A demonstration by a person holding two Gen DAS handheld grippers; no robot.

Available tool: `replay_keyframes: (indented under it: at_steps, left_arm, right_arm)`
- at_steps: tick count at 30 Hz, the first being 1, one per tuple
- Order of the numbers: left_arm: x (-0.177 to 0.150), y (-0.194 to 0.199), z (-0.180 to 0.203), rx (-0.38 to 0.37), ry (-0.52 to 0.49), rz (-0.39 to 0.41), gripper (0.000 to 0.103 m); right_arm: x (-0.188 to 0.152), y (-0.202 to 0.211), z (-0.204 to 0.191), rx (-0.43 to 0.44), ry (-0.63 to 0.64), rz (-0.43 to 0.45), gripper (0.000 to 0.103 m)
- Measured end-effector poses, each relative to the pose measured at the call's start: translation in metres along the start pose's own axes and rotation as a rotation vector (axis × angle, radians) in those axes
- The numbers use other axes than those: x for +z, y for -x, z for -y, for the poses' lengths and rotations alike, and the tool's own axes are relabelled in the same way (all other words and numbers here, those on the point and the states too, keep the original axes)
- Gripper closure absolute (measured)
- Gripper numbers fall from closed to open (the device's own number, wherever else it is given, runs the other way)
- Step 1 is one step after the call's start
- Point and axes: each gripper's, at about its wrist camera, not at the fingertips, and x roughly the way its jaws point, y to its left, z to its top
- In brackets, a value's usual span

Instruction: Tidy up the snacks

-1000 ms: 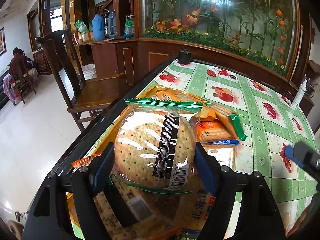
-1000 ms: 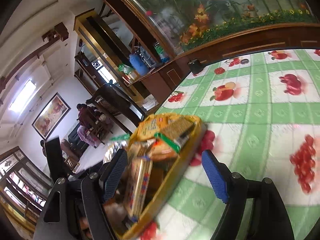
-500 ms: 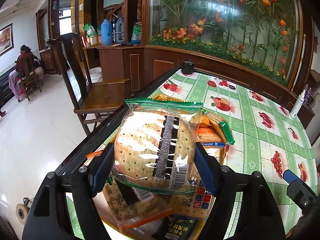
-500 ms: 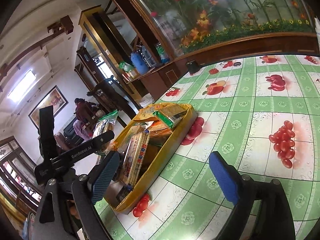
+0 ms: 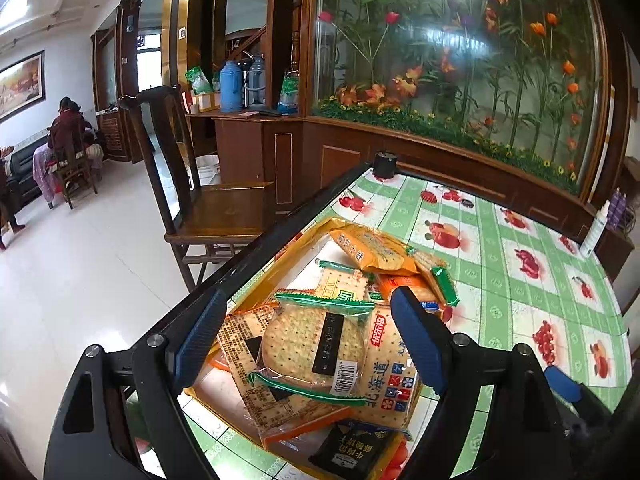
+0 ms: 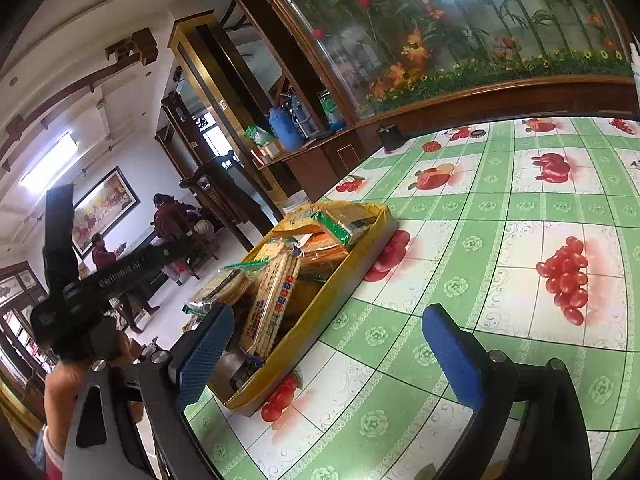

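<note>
A yellow tray [image 5: 256, 294] full of cracker and biscuit packs sits at the table's left edge. A round cracker pack [image 5: 312, 344] in clear wrap with green ends lies on top of the pile. My left gripper [image 5: 308, 340] hovers above it with its jaws opening, and its blue pads stand clear of the pack on both sides. My right gripper [image 6: 328, 356] hangs over the green tablecloth to the right of the tray [image 6: 356, 268]. Its jaws are opening too, with nothing held between them. The left gripper's black body [image 6: 80, 284] shows at the left of the right wrist view.
A wooden chair [image 5: 216, 208] stands beside the table's dark left edge. A small black pot [image 5: 385, 162] sits at the far corner, and a white spray bottle [image 5: 596, 228] at the far right. A wooden cabinet with a flower display runs behind. People sit far off at the left.
The left jaws have spread and let go of the round cracker pack, which now lies on the pile in the tray. The left gripper has lifted. The right jaws have widened and drawn back from the tray.
</note>
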Motion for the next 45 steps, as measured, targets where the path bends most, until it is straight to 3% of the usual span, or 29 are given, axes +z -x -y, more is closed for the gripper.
replay_keyframes:
  at_steps: [16,21,31,38,45]
  left_arm:
    - [-0.005,0.035,0.018,0.023,-0.070,0.067,0.017]
    - [-0.012,0.053,0.019,-0.004,-0.084,0.099,0.017]
    - [-0.034,0.101,-0.011,-0.067,-0.076,0.148,0.017]
    - [-0.047,0.122,-0.047,-0.062,-0.061,0.181,0.017]
    - [-0.059,0.122,-0.043,-0.028,-0.114,0.171,0.017]
  right_arm:
    - [-0.004,-0.006,0.000,0.002,-0.004,-0.015,0.005]
    - [-0.008,-0.011,-0.004,-0.016,0.013,-0.035,0.004]
    - [-0.017,0.008,-0.050,-0.048,0.224,0.069,0.001]
    - [-0.025,0.002,-0.091,-0.017,0.365,0.024,0.000]
    - [-0.022,0.002,-0.121,0.045,0.440,0.005,0.000]
